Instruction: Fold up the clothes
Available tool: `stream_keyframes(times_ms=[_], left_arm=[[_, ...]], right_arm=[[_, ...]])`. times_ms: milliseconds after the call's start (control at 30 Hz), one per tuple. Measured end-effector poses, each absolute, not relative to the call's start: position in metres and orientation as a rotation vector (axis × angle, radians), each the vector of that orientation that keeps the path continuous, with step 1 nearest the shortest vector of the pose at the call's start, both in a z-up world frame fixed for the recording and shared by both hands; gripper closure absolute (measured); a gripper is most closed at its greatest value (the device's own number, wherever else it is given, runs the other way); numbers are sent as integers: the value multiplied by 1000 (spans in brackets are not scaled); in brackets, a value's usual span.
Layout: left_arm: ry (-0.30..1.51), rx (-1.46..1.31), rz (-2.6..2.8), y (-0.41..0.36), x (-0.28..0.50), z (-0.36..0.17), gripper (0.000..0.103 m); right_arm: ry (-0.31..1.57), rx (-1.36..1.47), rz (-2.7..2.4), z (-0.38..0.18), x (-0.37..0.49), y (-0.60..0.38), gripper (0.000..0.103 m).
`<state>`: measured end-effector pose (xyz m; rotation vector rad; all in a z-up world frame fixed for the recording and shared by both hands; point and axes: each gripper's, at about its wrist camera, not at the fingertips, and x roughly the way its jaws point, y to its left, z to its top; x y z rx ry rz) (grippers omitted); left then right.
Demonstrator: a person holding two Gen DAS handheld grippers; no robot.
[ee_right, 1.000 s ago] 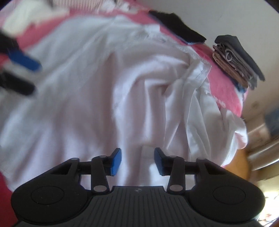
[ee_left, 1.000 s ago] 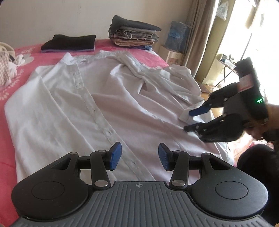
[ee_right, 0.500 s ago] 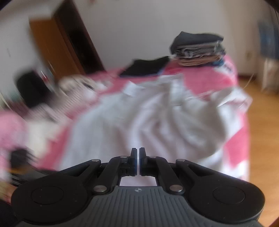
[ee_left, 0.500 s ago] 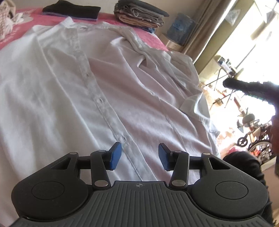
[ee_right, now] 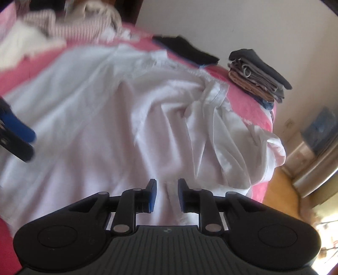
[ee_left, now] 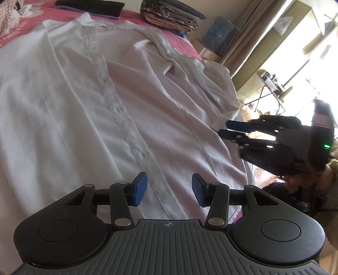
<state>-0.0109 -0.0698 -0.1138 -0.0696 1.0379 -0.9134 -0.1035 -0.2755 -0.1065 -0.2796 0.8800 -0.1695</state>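
A white button-up shirt [ee_left: 88, 101] lies spread front-up on the pink bed, its right sleeve bunched at the bed's edge [ee_right: 243, 135]. My left gripper [ee_left: 168, 189] is open just above the shirt's lower hem, straddling the button placket [ee_left: 126, 129]. My right gripper [ee_right: 165, 195] is partly open, low over the shirt's right side near the hem; it also shows in the left wrist view [ee_left: 229, 129], at the shirt's right edge. The left gripper's blue fingertips [ee_right: 23, 129] show at the left edge of the right wrist view.
A stack of folded clothes [ee_left: 171, 17] and a flat black folded garment [ee_left: 88, 6] sit at the far end of the bed. Loose striped and white laundry [ee_right: 69, 27] lies at the far left. The bed's right edge drops to a wooden floor [ee_right: 283, 203].
My right gripper, shut and swung away half a second ago, has come back low over the shirt's right side and opened partway. My left gripper has dropped closer to the hem, still open.
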Motion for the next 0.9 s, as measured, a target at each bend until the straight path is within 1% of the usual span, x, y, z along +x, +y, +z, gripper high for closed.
stream_keyframes(times_ms=[133,167,200,233,300,500,633,733,900], left_arm=[[1044,-39,-926,-76,-12,-120,57],[1047,-36,-926,-77,-13,-121,57],[1050,-33,-926,-77,-13,-123,57],[1054,-30,-926,-77,-13,-124,57],[1060,-35,-925,-75,-13,-127,57],[1074,-120,-921,-67,-7,-127,57],[1125,-296,-956,-59,1,-127,57],[1178,-422,-975,-55,5,-133,57],[1303,-726,-1005,-46,12,-155,56]], right_arm=[[926,-290,-220,-127,-96,-284,80],[925,-266,-225,-129,-96,-288,82],[922,-235,-228,-129,-95,-293,84],[913,-171,-221,-125,-97,-299,96],[881,-44,-211,-116,-103,-310,100],[742,333,-184,-88,-130,-342,101],[636,538,-58,-74,-149,-350,101],[618,572,41,-66,-160,-336,101],[686,535,170,-67,-176,-300,101]])
